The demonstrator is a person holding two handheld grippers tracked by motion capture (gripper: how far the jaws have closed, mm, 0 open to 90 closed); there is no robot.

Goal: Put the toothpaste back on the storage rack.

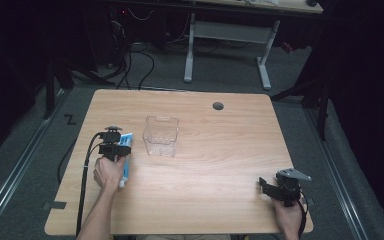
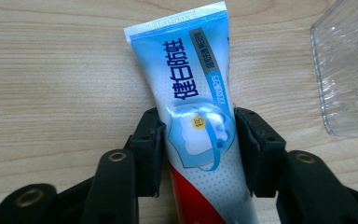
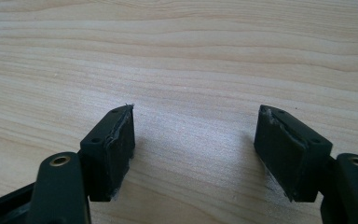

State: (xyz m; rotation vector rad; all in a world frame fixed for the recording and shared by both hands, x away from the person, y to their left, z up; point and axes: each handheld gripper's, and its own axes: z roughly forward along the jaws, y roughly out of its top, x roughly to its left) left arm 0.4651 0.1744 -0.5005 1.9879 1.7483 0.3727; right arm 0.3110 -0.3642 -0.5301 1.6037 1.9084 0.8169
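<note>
A blue, white and red toothpaste tube lies flat on the wooden table, its crimped end pointing away from the person. My left gripper straddles the tube's middle, and both black pads touch its sides. From above, the tube pokes out beside the left gripper at the table's left. My right gripper rests low over bare wood with its jaws wide apart and nothing between them; in the high view the right gripper sits near the front right corner.
A clear plastic box stands just right of the tube, open side up; its corner is close to my left gripper. A round cable hole sits near the table's far edge. A cable trails from the left gripper over the left side.
</note>
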